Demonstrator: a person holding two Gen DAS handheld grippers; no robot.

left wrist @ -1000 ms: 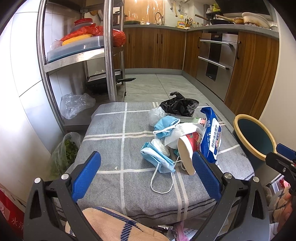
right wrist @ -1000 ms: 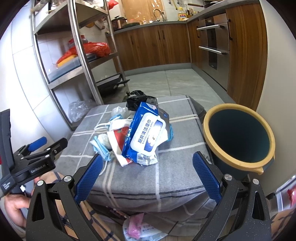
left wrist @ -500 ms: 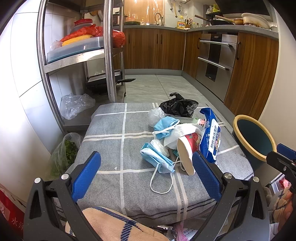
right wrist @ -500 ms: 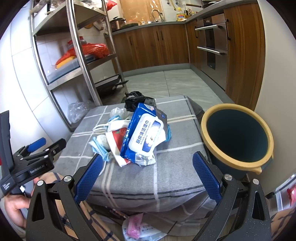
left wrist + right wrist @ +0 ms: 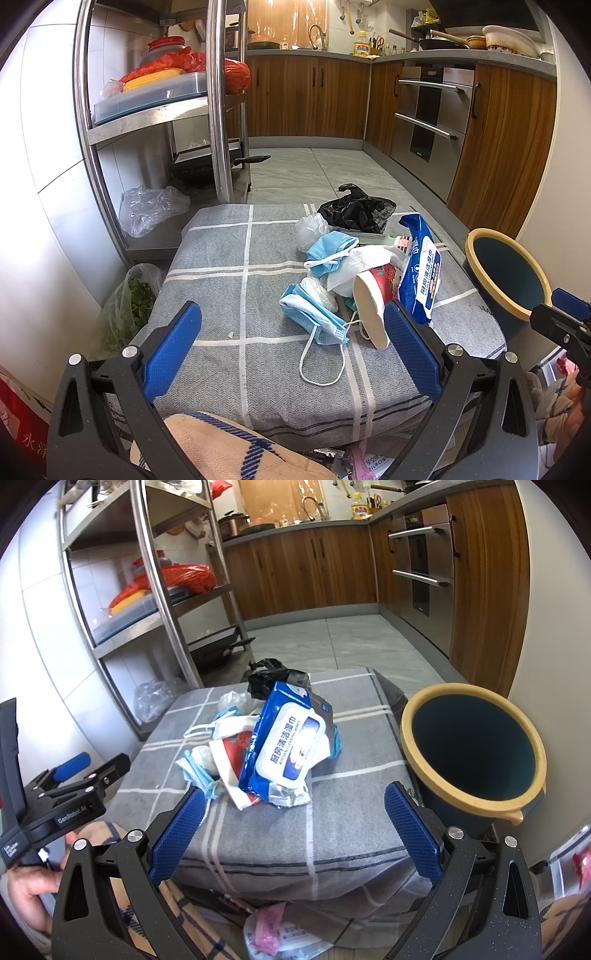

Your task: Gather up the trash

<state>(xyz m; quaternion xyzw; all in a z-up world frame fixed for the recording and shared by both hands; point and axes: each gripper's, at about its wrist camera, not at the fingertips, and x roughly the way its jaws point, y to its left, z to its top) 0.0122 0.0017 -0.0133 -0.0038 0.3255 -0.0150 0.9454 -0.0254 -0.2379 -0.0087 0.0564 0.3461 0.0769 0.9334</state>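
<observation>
A heap of trash lies on a grey checked cloth (image 5: pixel 229 280) over a low table: a blue wet-wipes pack (image 5: pixel 286 744) (image 5: pixel 421 273), a tipped paper cup (image 5: pixel 373 295), blue face masks (image 5: pixel 314 314), crumpled tissue (image 5: pixel 364 258), a clear bag (image 5: pixel 310 229) and a black plastic bag (image 5: pixel 356 212). A dark bin with a yellow rim (image 5: pixel 472 738) (image 5: pixel 506 273) stands right of the table. My left gripper (image 5: pixel 291 347) is open, short of the masks. My right gripper (image 5: pixel 293 823) is open, in front of the wipes pack. Neither holds anything.
A steel shelf rack (image 5: pixel 218 110) with food containers stands at the left. A bag of greens (image 5: pixel 129 310) sits on the floor beside the table. Wooden cabinets (image 5: pixel 310 96) and an oven (image 5: pixel 428 118) line the back. More wrappers (image 5: pixel 284 930) lie under the table's front edge.
The right gripper has drifted slightly, so the trash pile and bin shift a little left in its view. The left view is nearly unchanged.
</observation>
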